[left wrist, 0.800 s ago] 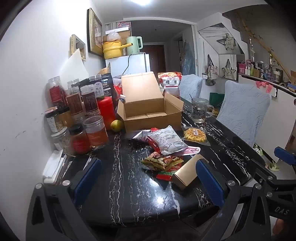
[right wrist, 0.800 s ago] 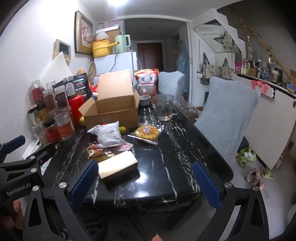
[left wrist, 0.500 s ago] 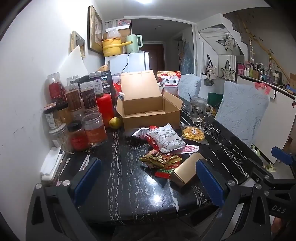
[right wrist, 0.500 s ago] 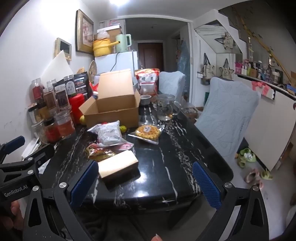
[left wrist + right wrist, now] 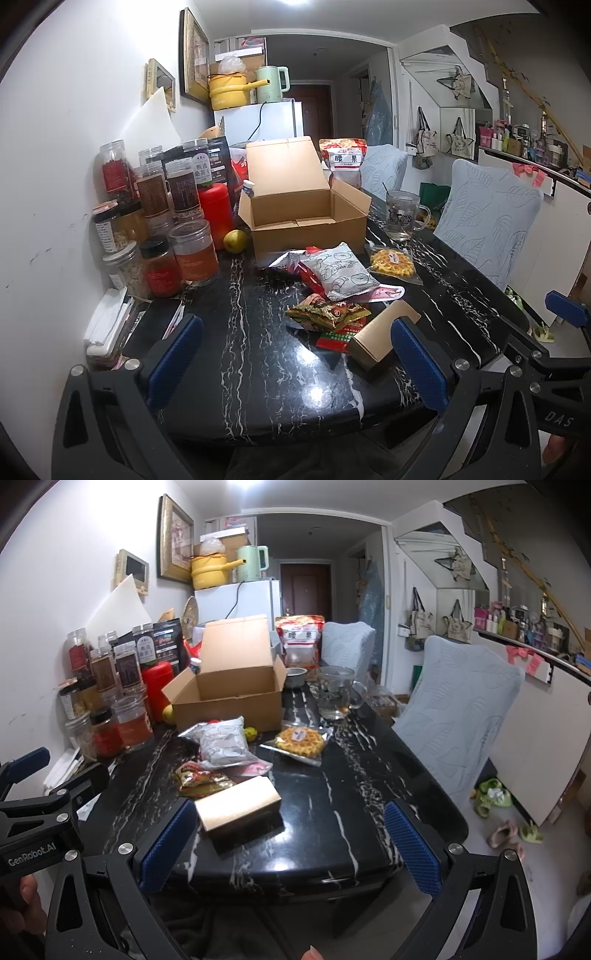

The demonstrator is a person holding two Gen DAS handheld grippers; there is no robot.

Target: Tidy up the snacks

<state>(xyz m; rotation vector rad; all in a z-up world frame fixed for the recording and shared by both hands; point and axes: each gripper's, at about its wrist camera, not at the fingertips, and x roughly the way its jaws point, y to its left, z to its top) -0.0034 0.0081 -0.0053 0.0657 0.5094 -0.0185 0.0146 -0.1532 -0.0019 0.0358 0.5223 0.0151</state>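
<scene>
Both tongs, left tongs [image 5: 295,358] and right tongs [image 5: 290,843], wide open, empty, hovering at near table [image 5: 332,805] edge; bare marble ahead-right of right tongs; "GenRobot.AI" on left tongs' body.

Table [image 5: 258,369]: glossy black stone-look top with white veining, mirror highlights from the ceiling light. Box [image 5: 306,236]: matt brown corrugated cardboard. Gold carton [image 5: 238,806]: smooth card with a satin metallic sheen. Snack packs [image 5: 328,314]: crinkled glossy foil and film. Waffle bag [image 5: 299,742]: clear plastic film. Mug [image 5: 402,216]: clear glass. Jars [image 5: 192,253]: transparent plastic, paper labels. Chair covers [image 5: 484,229]: pale quilted cloth, matt. Gripper pads [image 5: 412,847]: blue, finely knurled; gripper frames matt black plastic with bright metal bolts
</scene>
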